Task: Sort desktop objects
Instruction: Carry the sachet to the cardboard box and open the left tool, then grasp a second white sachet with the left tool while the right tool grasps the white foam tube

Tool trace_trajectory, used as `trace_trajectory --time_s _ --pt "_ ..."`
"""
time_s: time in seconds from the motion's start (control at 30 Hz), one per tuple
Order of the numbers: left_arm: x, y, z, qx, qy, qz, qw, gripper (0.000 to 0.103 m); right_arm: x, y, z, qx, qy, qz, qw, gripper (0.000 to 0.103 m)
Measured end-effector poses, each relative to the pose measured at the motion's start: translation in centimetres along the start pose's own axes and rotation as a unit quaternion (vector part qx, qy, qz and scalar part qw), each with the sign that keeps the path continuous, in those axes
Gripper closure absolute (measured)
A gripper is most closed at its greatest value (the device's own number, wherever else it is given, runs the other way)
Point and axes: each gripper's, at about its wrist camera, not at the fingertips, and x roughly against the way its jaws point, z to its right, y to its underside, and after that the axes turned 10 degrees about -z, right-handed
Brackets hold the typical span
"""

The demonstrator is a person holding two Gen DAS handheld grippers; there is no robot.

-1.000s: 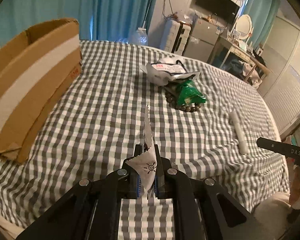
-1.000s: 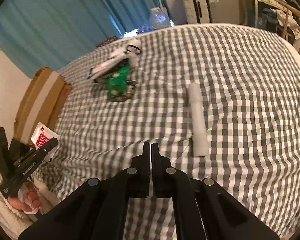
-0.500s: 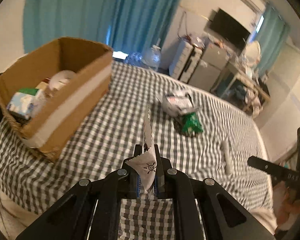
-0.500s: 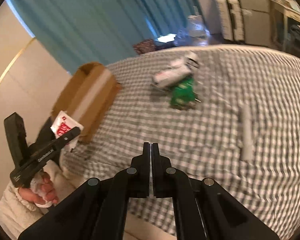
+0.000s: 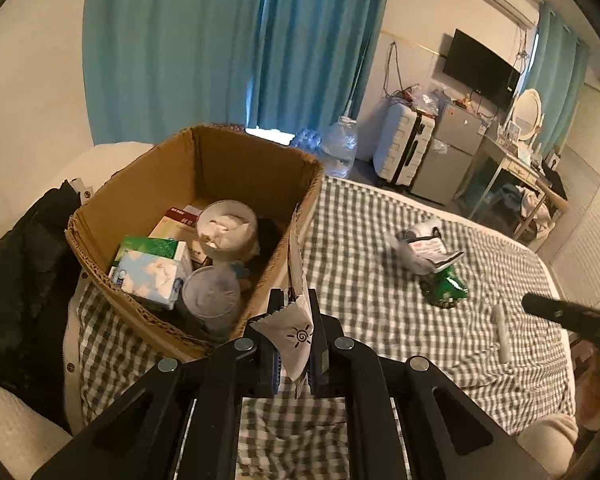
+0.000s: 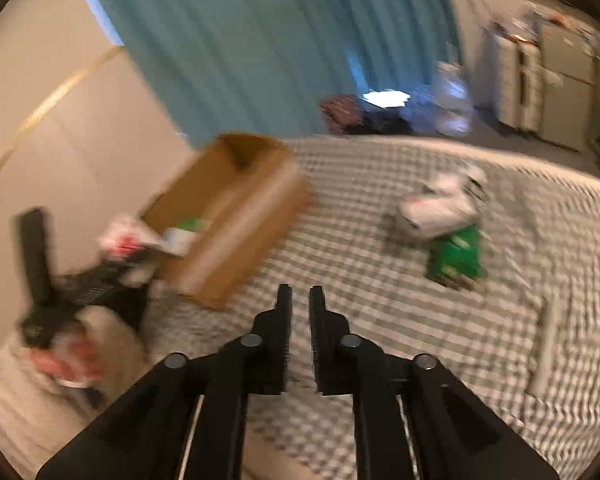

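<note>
Just beside the open cardboard box (image 5: 148, 192), the left gripper (image 5: 294, 320) is clamped on a thin white sachet (image 5: 296, 336) with a sun mark, held upright by the box's near wall. The right gripper (image 6: 300, 304) is opening, with nothing between its jaws, above the checked cloth (image 6: 380, 320).

We see the cardboard box (image 5: 204, 184) on the bed (image 5: 360, 280) at ten o'clock from our left tool (image 5: 294, 312), with cartons (image 5: 152, 268) and two tubs (image 5: 226, 224) inside it. The sachet (image 5: 296, 336) sits between that tool's fingers, just beside the box's near wall. At two o'clock a pouch (image 5: 424, 248) lies partly on a packet (image 5: 446, 290); a tube (image 5: 502, 334) lies at three o'clock, well apart from them.
</note>
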Motion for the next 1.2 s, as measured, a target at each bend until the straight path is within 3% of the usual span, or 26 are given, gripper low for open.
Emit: trace_trajectory --time_s 0.1,0.2,0.27,0.37,0.47,0.7,0.77,0.8,0.83,0.87,1.07,1.2 --pt "-1.3 0.3 0.1 0.004 0.011 0.001 0.9999 0.093 -1.7 1.3 6.0 -0.057 0.079 -0.016 0.995 0.090" --pt "-3.0 0.9 1.9 -0.007 0.022 -0.007 0.9997 0.093 -3.1 4.0 13.5 -0.126 0.175 -0.052 0.975 0.084" --pt "-4.6 1.2 3.8 -0.013 0.035 -0.017 0.9991 0.093 -3.9 5.2 16.9 -0.160 0.203 -0.074 0.963 0.081" --pt "-7.0 1.4 6.3 -0.009 0.058 -0.032 0.9978 0.093 -5.1 7.0 20.8 -0.215 0.186 -0.090 0.955 0.068" --pt "-9.1 1.6 8.2 -0.005 0.065 -0.048 0.9967 0.093 -6.0 7.1 22.4 -0.228 0.204 -0.098 0.947 0.064" --pt "-12.5 2.5 10.3 0.006 0.074 -0.078 0.9942 0.092 -6.8 7.2 23.9 -0.238 0.178 -0.091 0.950 0.062" --pt "-13.2 3.1 10.6 0.011 0.069 -0.084 0.9940 0.084 -6.6 7.3 24.2 -0.242 0.175 -0.085 0.951 0.067" --pt "-13.6 3.3 10.8 0.013 0.063 -0.086 0.9942 0.059 -6.4 7.3 24.3 -0.243 0.174 -0.082 0.951 0.072" --pt "-14.1 3.8 11.0 0.016 0.050 -0.092 0.9943 0.028 -6.1 7.4 24.6 -0.246 0.166 -0.077 0.952 0.082" --pt "-14.5 4.2 11.2 0.019 0.046 -0.095 0.9942 0.019 -5.9 7.5 24.7 -0.248 0.162 -0.074 0.952 0.083" --pt "-18.8 6.2 11.9 0.040 0.026 -0.156 0.9866 0.016 -4.6 6.8 23.1 -0.215 0.179 -0.050 0.959 0.084" --pt "-20.8 6.8 12.5 0.058 0.028 -0.171 0.9832 0.016 -5.4 6.7 22.1 -0.201 0.163 -0.055 0.964 0.084"
